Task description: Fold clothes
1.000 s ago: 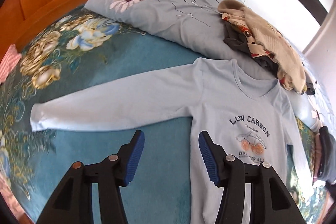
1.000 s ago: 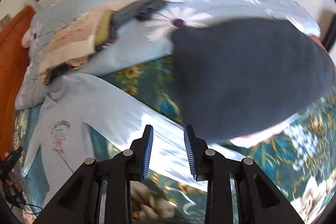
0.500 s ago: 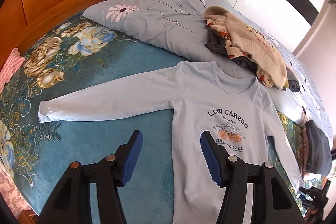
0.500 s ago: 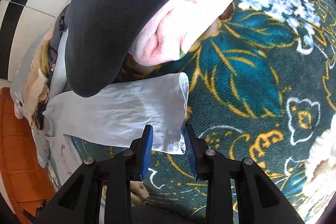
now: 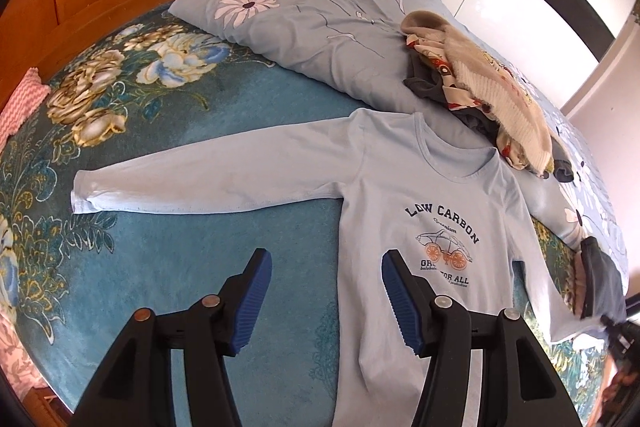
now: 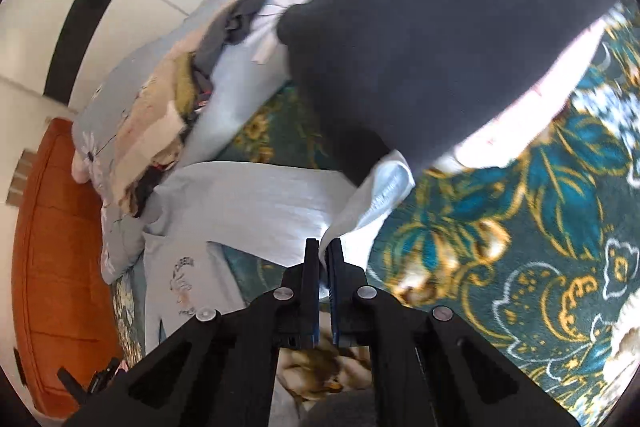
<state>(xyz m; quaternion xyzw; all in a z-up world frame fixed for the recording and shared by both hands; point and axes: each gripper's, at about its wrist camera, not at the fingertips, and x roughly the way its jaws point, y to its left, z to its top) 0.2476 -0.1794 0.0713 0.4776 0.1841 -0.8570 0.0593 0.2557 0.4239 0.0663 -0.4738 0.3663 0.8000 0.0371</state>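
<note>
One pale blue long-sleeved cotton shirt (image 5: 432, 211) with a "LOW CARBON" print lies face up and flat on the teal floral bedspread (image 5: 248, 267), one cuff already pinched.

Its far sleeve end (image 6: 376, 195) is clamped in the right gripper (image 6: 323, 251), whose jaws have just been closing onto the fabric; the left gripper (image 5: 326, 303) hangs unclenched and empty over the shirt's edge near the hem. To fold cleanly, I'd carry that cuff across the chest in a low arc, keeping the sleeve taut and clear of the dark grey garment (image 6: 440, 27) beside it and the mixed clothes pile (image 5: 480, 83) on the daisy-print quilt (image 5: 320, 7).
</note>
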